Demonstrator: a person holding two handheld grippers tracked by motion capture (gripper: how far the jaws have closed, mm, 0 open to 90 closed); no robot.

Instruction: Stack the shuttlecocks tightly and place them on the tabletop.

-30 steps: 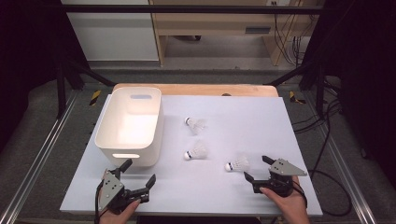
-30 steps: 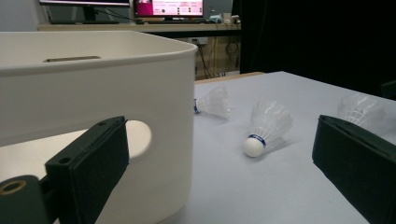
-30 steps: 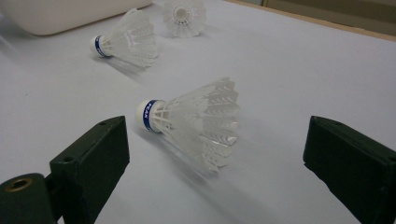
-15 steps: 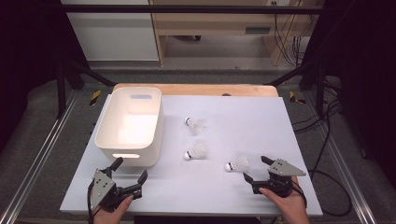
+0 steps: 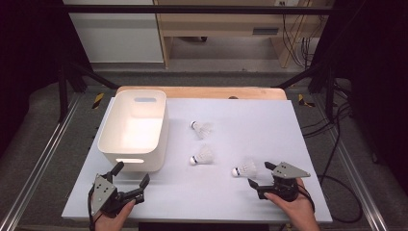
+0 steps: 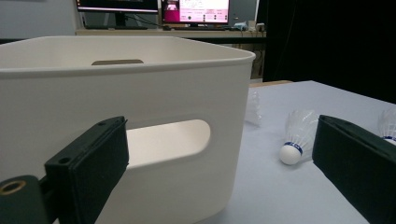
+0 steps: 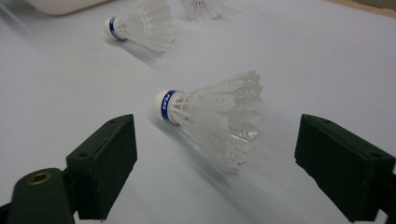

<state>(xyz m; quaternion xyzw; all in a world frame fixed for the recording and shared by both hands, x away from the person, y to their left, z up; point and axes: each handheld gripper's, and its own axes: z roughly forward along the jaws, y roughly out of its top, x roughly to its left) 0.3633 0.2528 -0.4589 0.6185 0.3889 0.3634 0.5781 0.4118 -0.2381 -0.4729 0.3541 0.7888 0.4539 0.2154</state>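
Observation:
Three white shuttlecocks lie on the pale table top point(image 5: 288, 125). The nearest shuttlecock point(image 5: 245, 169) point(image 7: 210, 112) rests on its side just ahead of my right gripper point(image 5: 259, 173) point(image 7: 215, 140), which is open with the jaws wide on either side of it, not touching. The middle shuttlecock point(image 5: 202, 156) point(image 6: 296, 140) point(image 7: 140, 28) and the far one point(image 5: 201, 129) lie further out. A white bin point(image 5: 132, 130) point(image 6: 140, 93) stands at the left. My left gripper point(image 5: 132, 172) point(image 6: 224, 140) is open and points at the bin's near wall with its handle slot.
A wooden board edge point(image 5: 202, 91) runs behind the table top. Metal frame rails point(image 5: 43, 159) flank the table on both sides. Cables point(image 5: 337, 159) trail off the right edge. Monitors point(image 6: 196, 11) stand far behind the bin.
My left gripper has shifted slightly left along the front edge. The right gripper and the shuttlecocks have stayed put.

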